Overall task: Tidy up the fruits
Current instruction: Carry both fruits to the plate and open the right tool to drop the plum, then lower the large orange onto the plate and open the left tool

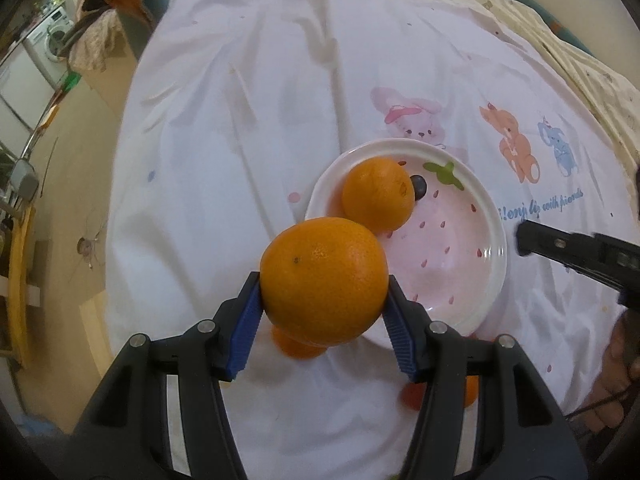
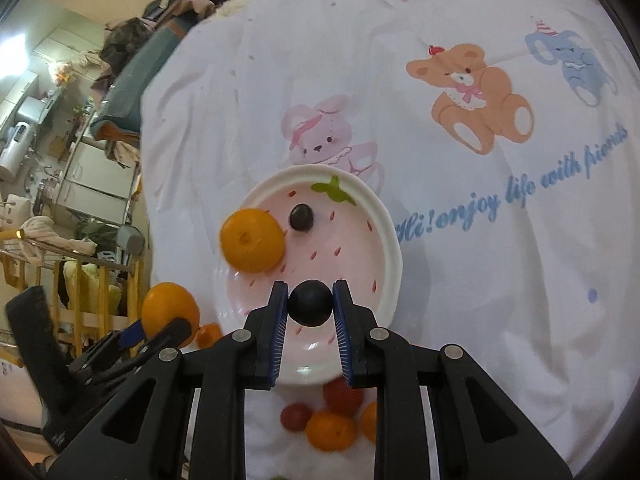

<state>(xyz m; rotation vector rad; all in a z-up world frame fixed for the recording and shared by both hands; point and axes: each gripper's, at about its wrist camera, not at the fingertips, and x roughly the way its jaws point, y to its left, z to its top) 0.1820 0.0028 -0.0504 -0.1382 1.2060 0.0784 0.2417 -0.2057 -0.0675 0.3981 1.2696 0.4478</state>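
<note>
My left gripper (image 1: 324,292) is shut on a large orange (image 1: 323,280), held just over the near-left rim of a white plate (image 1: 494,240) with a pink strawberry pattern. On the plate lie another orange (image 1: 378,194) and a dark grape (image 1: 419,188). My right gripper (image 2: 310,304) is shut on a dark round grape (image 2: 311,302) above the near part of the same plate (image 2: 394,248), where the orange (image 2: 253,240) and the grape (image 2: 301,217) also show. The left gripper (image 2: 160,326) with its orange (image 2: 170,308) appears at the left in the right wrist view.
The plate sits on a white cloth (image 1: 240,140) printed with cartoon animals. Small oranges (image 2: 331,430) and reddish fruits (image 2: 342,396) lie on the cloth near the plate's front edge. The cloth's left edge drops off toward a cluttered room with a washing machine (image 1: 48,40).
</note>
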